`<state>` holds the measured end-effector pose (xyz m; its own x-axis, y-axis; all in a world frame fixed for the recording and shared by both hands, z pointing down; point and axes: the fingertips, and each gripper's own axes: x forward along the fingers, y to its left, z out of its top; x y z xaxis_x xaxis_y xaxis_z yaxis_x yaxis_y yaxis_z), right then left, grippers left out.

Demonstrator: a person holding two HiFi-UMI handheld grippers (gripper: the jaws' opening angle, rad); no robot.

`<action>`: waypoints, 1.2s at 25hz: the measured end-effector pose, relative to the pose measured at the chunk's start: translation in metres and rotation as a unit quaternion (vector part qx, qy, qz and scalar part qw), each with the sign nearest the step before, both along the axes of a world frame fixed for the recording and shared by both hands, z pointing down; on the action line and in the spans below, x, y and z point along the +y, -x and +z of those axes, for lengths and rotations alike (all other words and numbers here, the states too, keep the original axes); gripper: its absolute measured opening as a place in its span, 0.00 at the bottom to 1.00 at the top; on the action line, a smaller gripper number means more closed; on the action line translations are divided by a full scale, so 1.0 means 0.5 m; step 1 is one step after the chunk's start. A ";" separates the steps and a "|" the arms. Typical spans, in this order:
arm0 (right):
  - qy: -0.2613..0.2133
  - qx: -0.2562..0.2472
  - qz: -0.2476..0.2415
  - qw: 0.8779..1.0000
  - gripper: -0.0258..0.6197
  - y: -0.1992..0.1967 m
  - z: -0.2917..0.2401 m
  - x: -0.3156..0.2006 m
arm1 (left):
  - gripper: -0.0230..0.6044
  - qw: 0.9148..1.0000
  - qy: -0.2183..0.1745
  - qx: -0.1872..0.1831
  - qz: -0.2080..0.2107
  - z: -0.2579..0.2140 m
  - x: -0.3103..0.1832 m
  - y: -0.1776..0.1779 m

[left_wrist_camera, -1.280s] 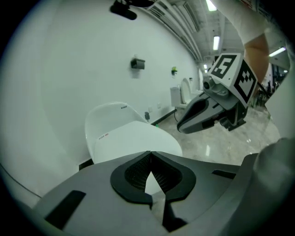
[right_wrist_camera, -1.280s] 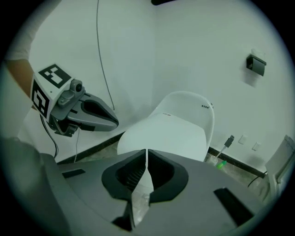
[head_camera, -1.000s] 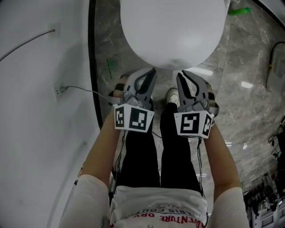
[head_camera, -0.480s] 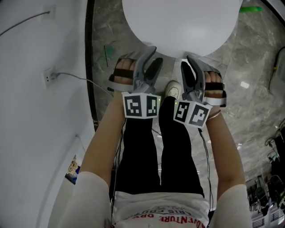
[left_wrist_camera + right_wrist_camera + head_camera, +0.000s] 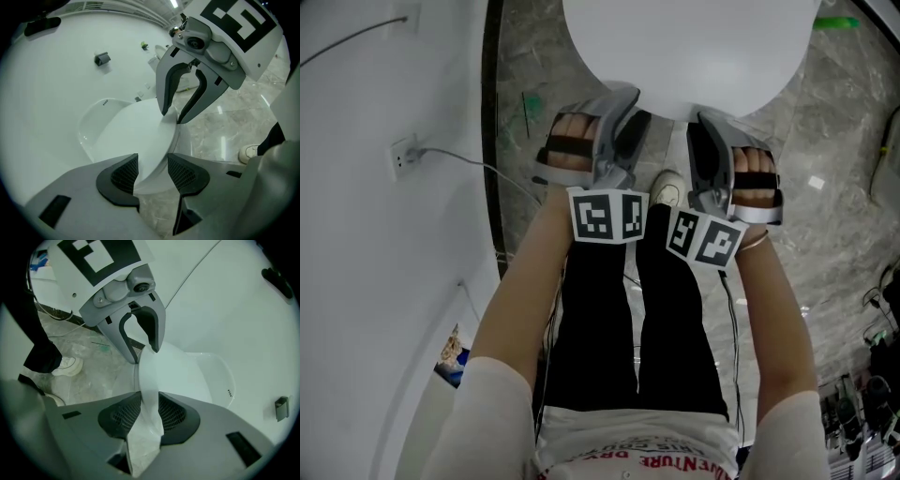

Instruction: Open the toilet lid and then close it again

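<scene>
The white toilet lid [image 5: 694, 47] lies down flat at the top of the head view. Both grippers reach its front rim. My left gripper [image 5: 634, 101] has opened its jaws within the last second. In the left gripper view it [image 5: 153, 172] stands open, with the lid's [image 5: 136, 136] rim slanting between the pads. My right gripper [image 5: 707, 118] is on the rim beside it. In the right gripper view it [image 5: 149, 412] is shut on the lid's [image 5: 183, 376] thin edge, a pad against each side.
A white wall with a socket [image 5: 401, 150] and a cable runs along the left. Grey marble floor [image 5: 834, 187] surrounds the toilet. The person's legs and a white shoe [image 5: 667, 187] stand just below the grippers. A green object [image 5: 834, 21] lies at the far right.
Both grippers have rolled and moved down and forward from short of the lid to its front rim. The left jaws have parted around the rim.
</scene>
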<state>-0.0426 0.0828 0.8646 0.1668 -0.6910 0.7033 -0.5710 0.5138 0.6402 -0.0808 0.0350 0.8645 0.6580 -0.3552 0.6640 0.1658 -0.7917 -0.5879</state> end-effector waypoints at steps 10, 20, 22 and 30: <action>-0.013 -0.030 0.018 0.999 0.18 -0.005 -0.053 -0.002 | 0.36 1.000 0.000 0.007 0.011 -0.044 -0.005 -0.010; -0.035 -0.050 0.025 0.998 0.19 -0.021 -0.212 -0.011 | 0.24 0.999 -0.015 0.029 0.035 -0.189 -0.001 -0.030; -0.042 -0.052 0.024 0.997 0.19 -0.031 -0.252 -0.022 | 0.23 0.999 -0.015 0.034 0.032 -0.228 -0.011 -0.040; -0.064 -0.051 0.022 0.996 0.20 -0.076 -0.421 -0.056 | 0.18 0.998 -0.025 0.038 0.038 -0.396 -0.047 -0.085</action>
